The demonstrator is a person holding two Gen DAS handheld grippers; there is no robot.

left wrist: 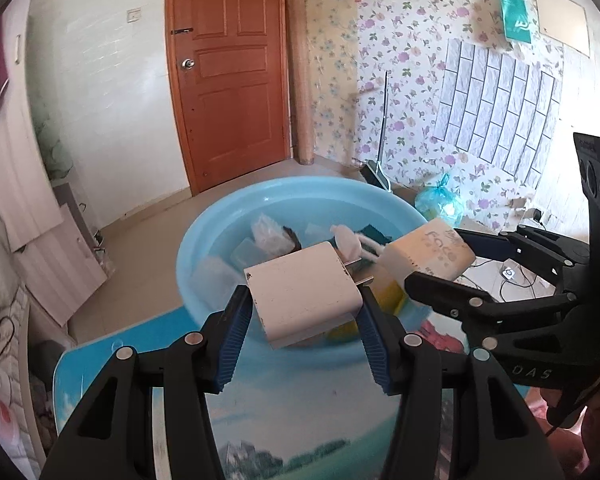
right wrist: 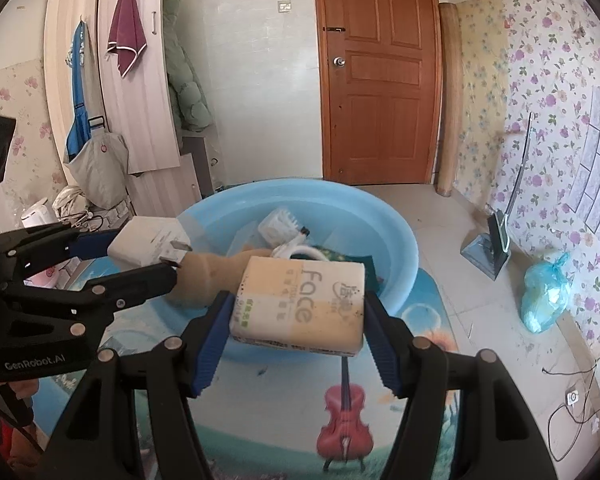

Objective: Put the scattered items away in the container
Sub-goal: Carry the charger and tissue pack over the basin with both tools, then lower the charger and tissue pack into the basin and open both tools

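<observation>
We see bright, even daylight in both views, the white wall [left wrist: 112, 92] slightly washed out. Fisheye bending curves the door [right wrist: 380, 72]; dark corners vignette, and nearby items blur softly.

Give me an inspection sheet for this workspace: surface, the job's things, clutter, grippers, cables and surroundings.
Surface: picture-printed table top under the basin.
Job's things: blue basin already holds several small items; white charger and tissue pack are both held near its rim.
Clutter: nothing seen loose on the table.
Grippers: left gripper shut on the charger; right gripper shut on the tissue pack.
Cables: black wires on the floor.
Surroundings: wooden door, dustpan, tied blue bag.
</observation>
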